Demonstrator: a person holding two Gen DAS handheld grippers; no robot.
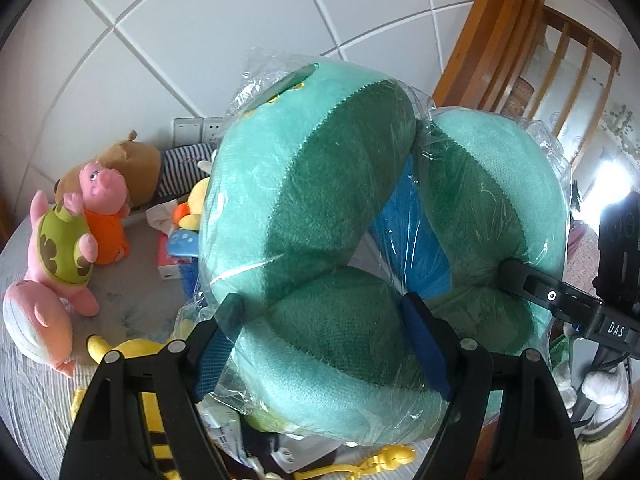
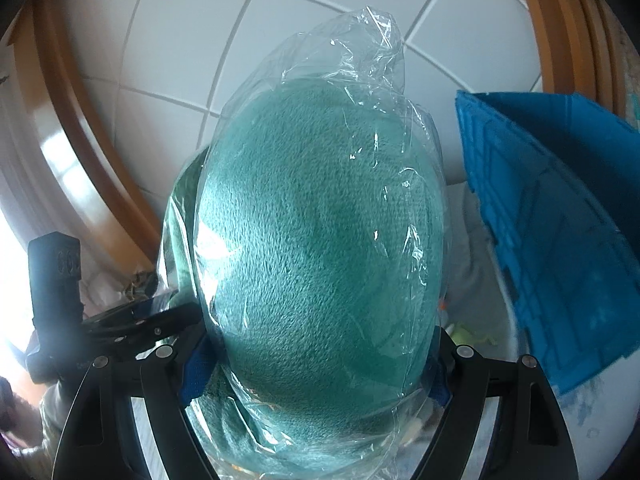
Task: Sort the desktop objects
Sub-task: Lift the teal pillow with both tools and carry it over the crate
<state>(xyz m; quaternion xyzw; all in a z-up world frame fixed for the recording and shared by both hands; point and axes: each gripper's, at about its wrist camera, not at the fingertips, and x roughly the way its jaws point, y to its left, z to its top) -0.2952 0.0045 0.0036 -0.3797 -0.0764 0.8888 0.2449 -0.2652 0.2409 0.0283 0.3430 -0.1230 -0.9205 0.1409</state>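
We had the bagged green pillow [image 1: 320,208] up in the air, left gripper [image 1: 324,332] and right gripper [image 2: 320,364] both clamped on it; slick plastic could slip, dropping it short of the blue crate [image 2: 560,240].

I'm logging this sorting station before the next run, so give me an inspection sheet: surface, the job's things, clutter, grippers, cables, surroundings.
Surface: pale grey textured cloth with a faint leaf print.
Job's things: teal-and-dark-green plush U-shaped neck pillow in a clear plastic bag, held up off the surface; blue ribbed plastic bin to the right.
Clutter: pink plush pig in orange, pink plush with a green shell, brown plush, yellow-and-black striped plush, small items half hidden under the pillow.
Grippers: left gripper and right gripper both clamp the pillow.
Cables: nothing seen clearly.
Surroundings: white tiled wall, wall sockets, wooden chair.
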